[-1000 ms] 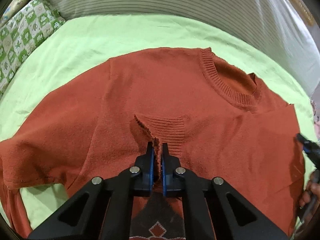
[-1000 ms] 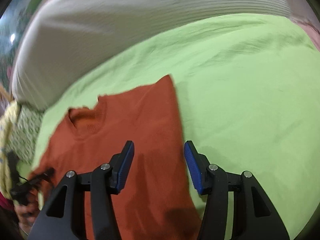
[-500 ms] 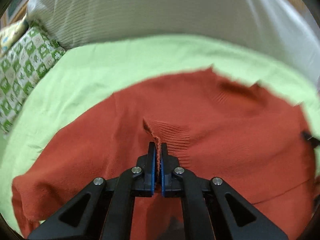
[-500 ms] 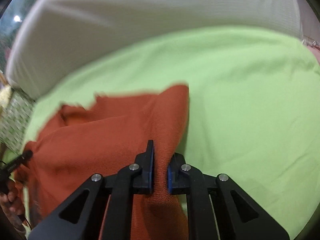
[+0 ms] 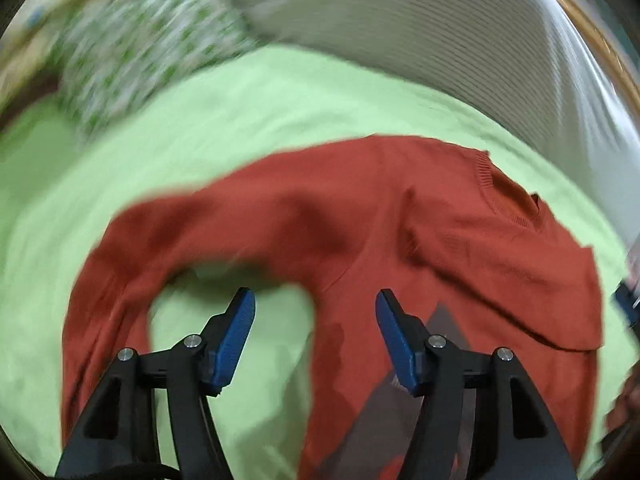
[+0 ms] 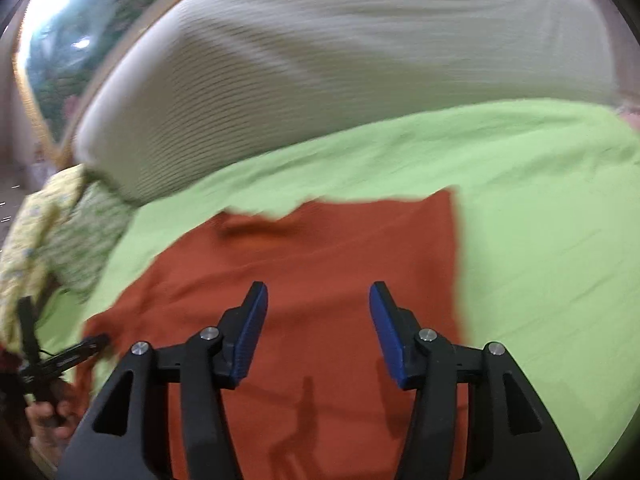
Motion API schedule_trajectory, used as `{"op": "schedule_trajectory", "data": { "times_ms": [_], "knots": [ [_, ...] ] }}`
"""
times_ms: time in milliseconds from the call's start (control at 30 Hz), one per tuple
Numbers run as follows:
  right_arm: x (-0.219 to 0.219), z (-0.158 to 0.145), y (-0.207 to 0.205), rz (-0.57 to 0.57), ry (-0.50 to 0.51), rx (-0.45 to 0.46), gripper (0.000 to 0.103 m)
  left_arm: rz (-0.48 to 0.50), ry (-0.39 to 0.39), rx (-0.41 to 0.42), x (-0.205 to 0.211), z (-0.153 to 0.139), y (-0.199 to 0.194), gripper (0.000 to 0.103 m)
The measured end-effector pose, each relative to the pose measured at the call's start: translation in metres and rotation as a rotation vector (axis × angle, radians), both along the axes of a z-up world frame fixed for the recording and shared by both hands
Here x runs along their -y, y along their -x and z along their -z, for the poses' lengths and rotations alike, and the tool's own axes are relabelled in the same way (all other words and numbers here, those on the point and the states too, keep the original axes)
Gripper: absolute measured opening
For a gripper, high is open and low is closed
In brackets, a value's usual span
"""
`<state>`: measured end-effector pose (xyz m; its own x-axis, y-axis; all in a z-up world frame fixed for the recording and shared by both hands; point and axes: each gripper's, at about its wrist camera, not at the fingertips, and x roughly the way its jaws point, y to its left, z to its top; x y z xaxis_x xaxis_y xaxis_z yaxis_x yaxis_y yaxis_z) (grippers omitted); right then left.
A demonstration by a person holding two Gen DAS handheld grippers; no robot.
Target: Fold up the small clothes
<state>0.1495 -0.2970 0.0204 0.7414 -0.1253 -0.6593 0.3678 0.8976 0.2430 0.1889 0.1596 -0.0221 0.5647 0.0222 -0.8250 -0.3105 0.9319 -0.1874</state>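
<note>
Both released: left hand-held gripper [image 5: 315, 326], right hand-held gripper [image 6: 318, 318] spread wide (seemingly empty) over sweater [image 5: 460, 248].

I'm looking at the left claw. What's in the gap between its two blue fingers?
In the left wrist view, the open left gripper grips nothing; in the gap you see green sheet and the orange sweater edge.

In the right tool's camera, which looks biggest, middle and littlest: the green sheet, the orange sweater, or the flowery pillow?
1. green sheet, about level with the sweater; too close to call
2. orange sweater, nearer the camera, so it may look bigger
3. flowery pillow, clearly smallest, partly cut off
</note>
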Motion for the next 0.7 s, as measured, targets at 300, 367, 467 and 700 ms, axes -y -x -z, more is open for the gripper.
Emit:
{"op": "schedule_trajectory", "data": {
  "times_ms": [300, 367, 467, 700],
  "knots": [
    [-0.069, 0.040, -0.002, -0.169, -0.137, -0.082, 0.054, -0.277, 0.581, -0.063, -0.103, 0.053, 0.005, 0.072],
    [-0.075, 0.044, 0.006, -0.169, -0.139, -0.095, 0.054, -0.326, 0.691, -0.025, -0.119, 0.058, -0.006, 0.073],
    [-0.071, 0.056, 0.007, -0.153, -0.150, -0.136, 0.054, -0.437, 0.792, 0.026, -0.147, 0.063, -0.014, 0.074],
    [-0.040, 0.061, 0.016, -0.062, -0.182, -0.122, 0.054, -0.483, 0.786, 0.023, -0.168, 0.060, -0.031, 0.065]
  ]
}}
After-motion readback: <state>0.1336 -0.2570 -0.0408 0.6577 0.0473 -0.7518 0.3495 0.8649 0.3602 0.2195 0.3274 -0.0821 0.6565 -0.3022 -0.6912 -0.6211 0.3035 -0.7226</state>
